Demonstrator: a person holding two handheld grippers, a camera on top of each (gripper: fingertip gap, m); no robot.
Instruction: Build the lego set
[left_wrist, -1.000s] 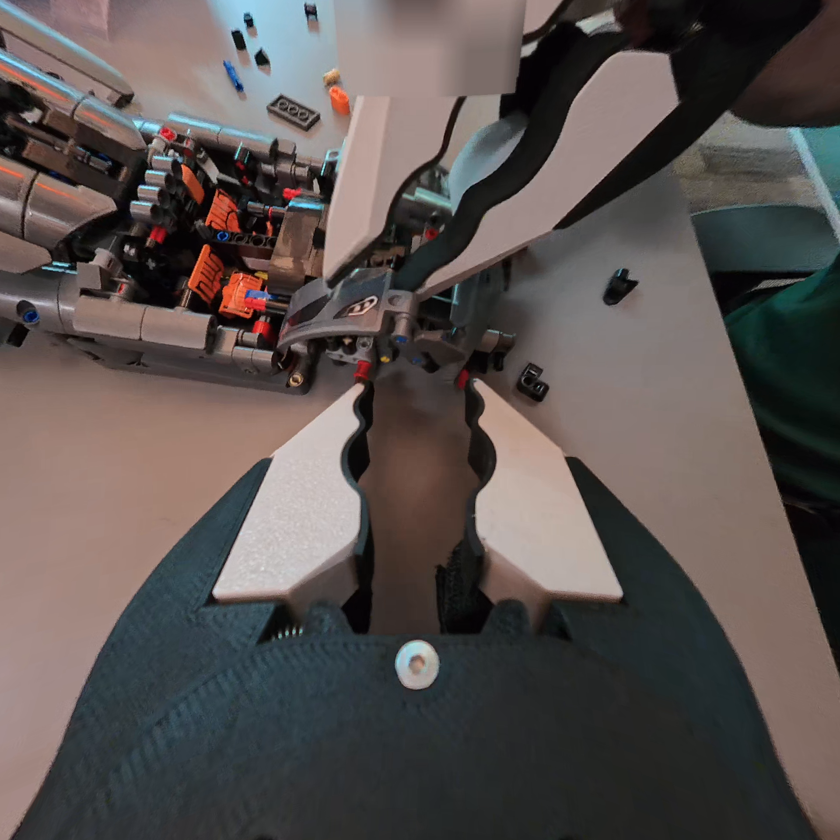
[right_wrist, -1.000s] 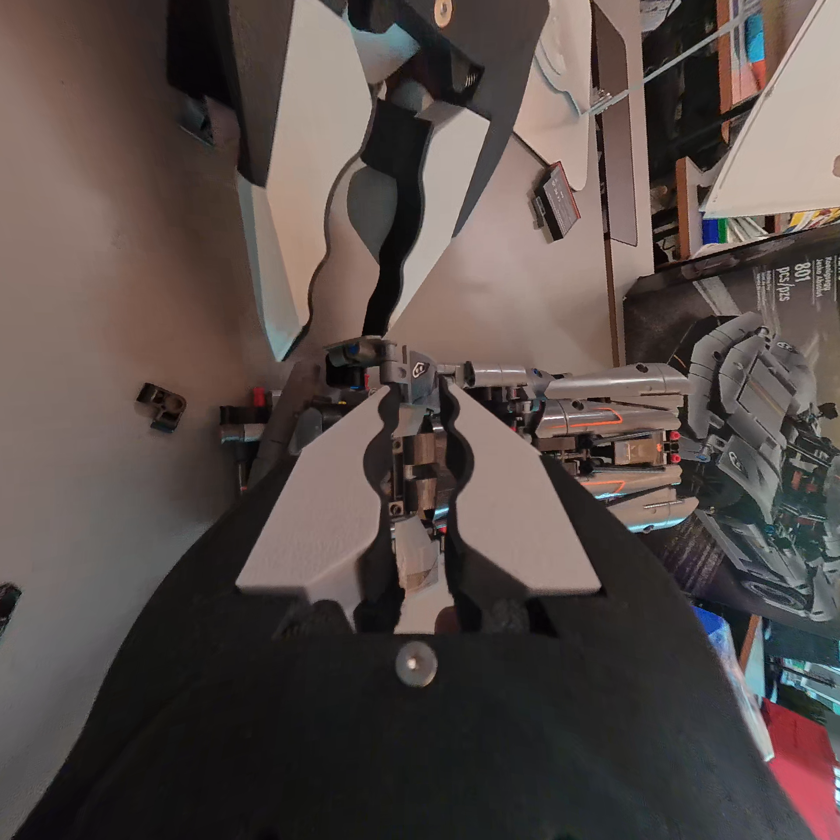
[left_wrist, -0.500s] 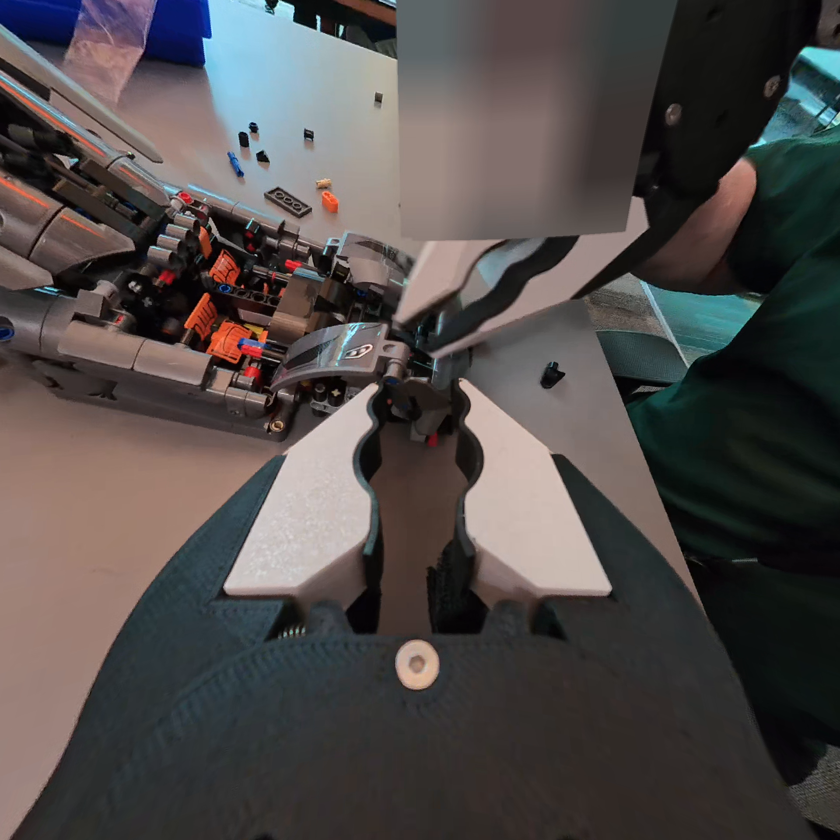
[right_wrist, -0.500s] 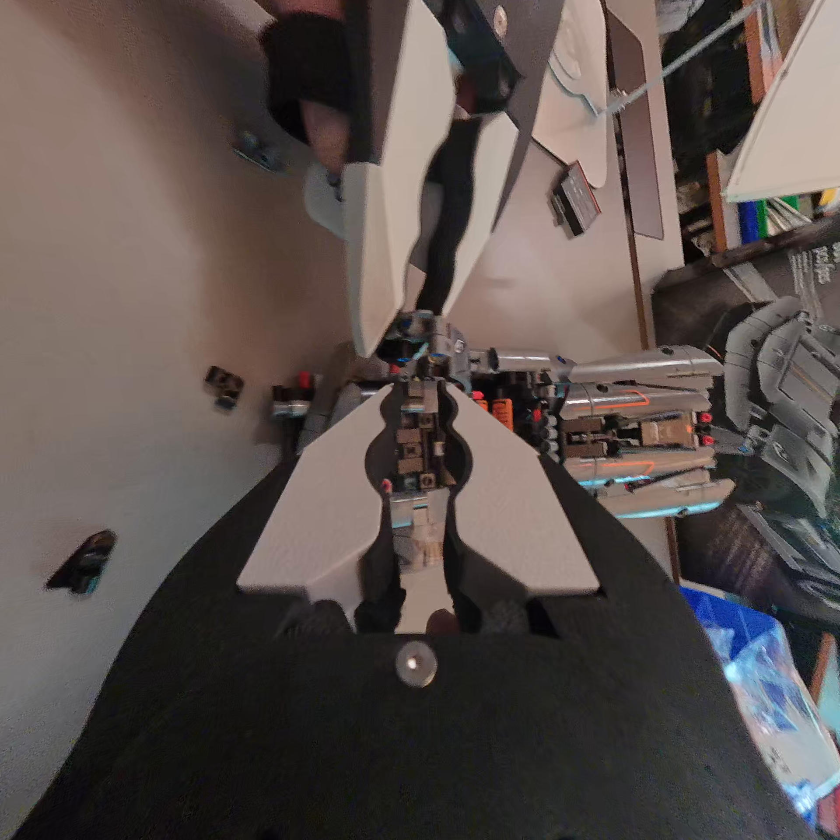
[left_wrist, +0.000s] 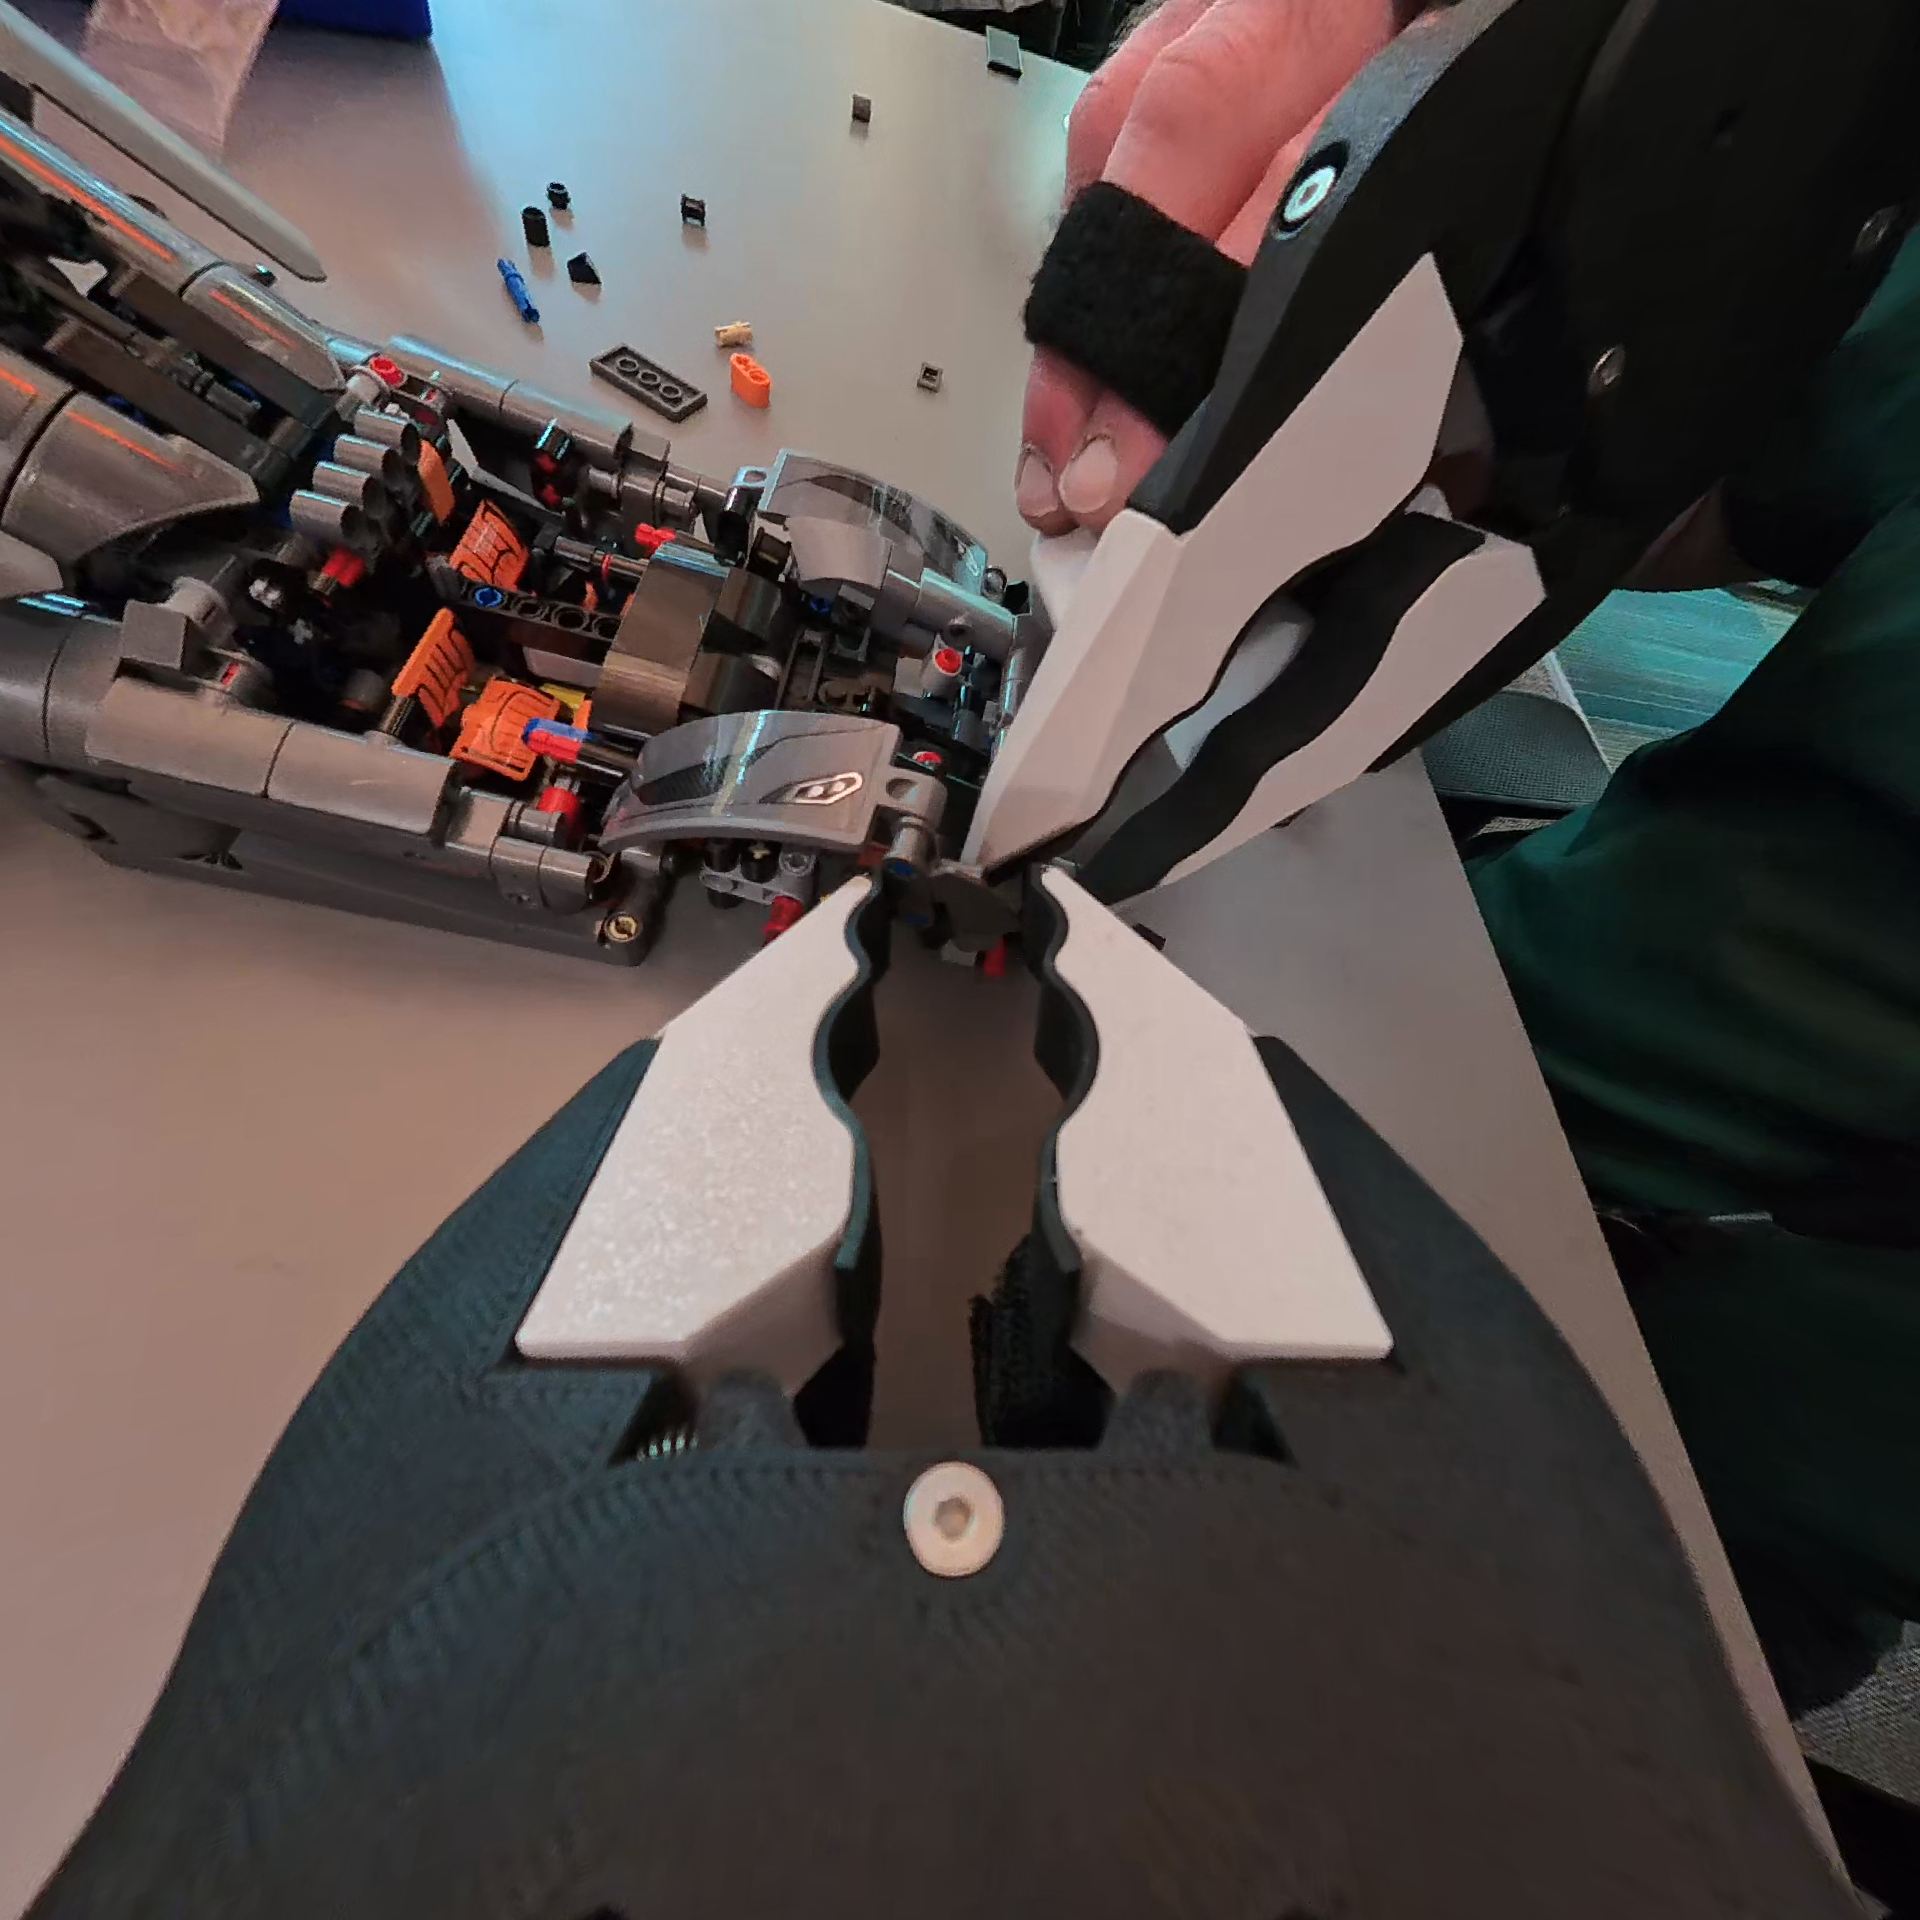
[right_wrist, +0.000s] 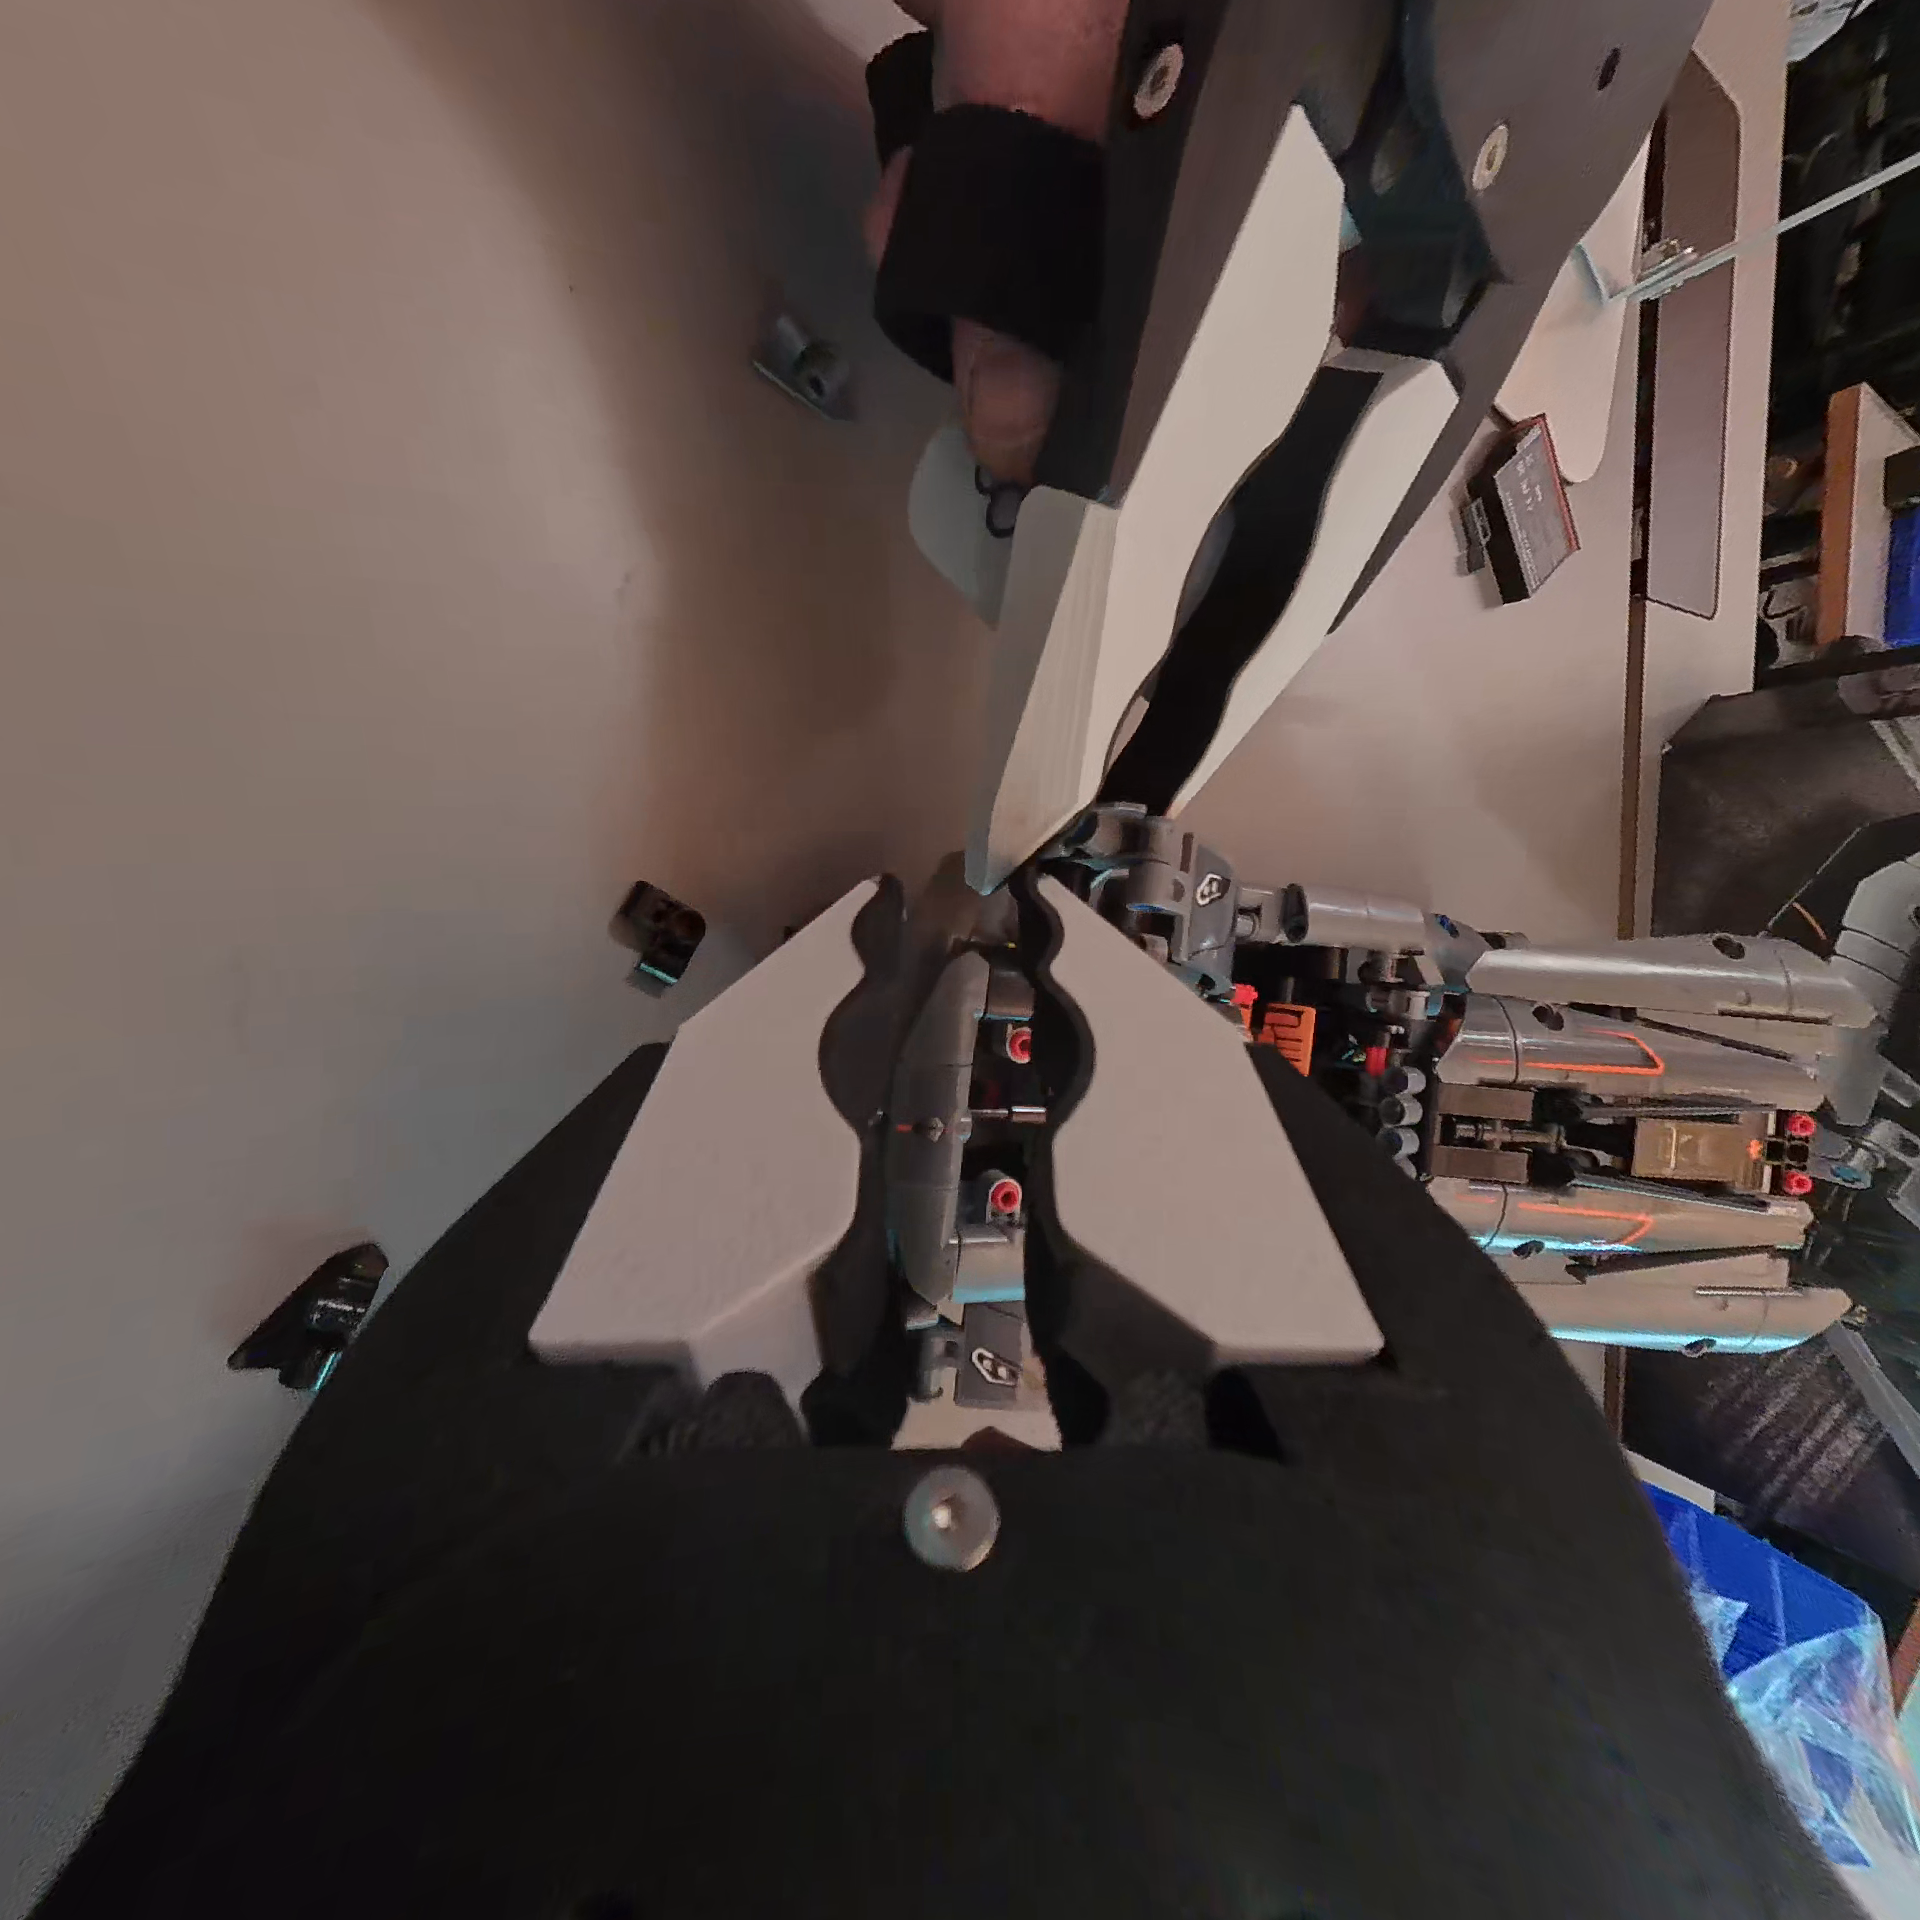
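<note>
A grey, black and orange Lego car (left_wrist: 520, 644) lies on the pale table (left_wrist: 260, 1091), its front end toward both grippers; it also shows in the right wrist view (right_wrist: 1558, 1122). My left gripper (left_wrist: 951, 894) is shut on a small grey piece (left_wrist: 961, 904) at the car's front corner. My right gripper (right_wrist: 956, 888) comes in from the upper right in the left wrist view (left_wrist: 1039, 868). It is shut on the car's grey front panel (right_wrist: 935, 1101). The two grippers' tips touch or nearly touch at that corner. The joint under them is hidden.
Loose parts lie beyond the car: a dark plate (left_wrist: 649, 369), an orange piece (left_wrist: 750, 376), a blue pin (left_wrist: 516, 289). Black pieces (right_wrist: 660, 925) (right_wrist: 312, 1314) lie beside the front end. The table edge (left_wrist: 1507, 1039) runs on the right by a person's green sleeve (left_wrist: 1714, 831). The dark Lego box (right_wrist: 1787, 790) stands behind. The tips of both grippers are at nearly the same place.
My left gripper has moved forward to the car's front corner and its fingers have narrowed onto the grey piece. The right gripper has swung lower and now meets it tip to tip.
</note>
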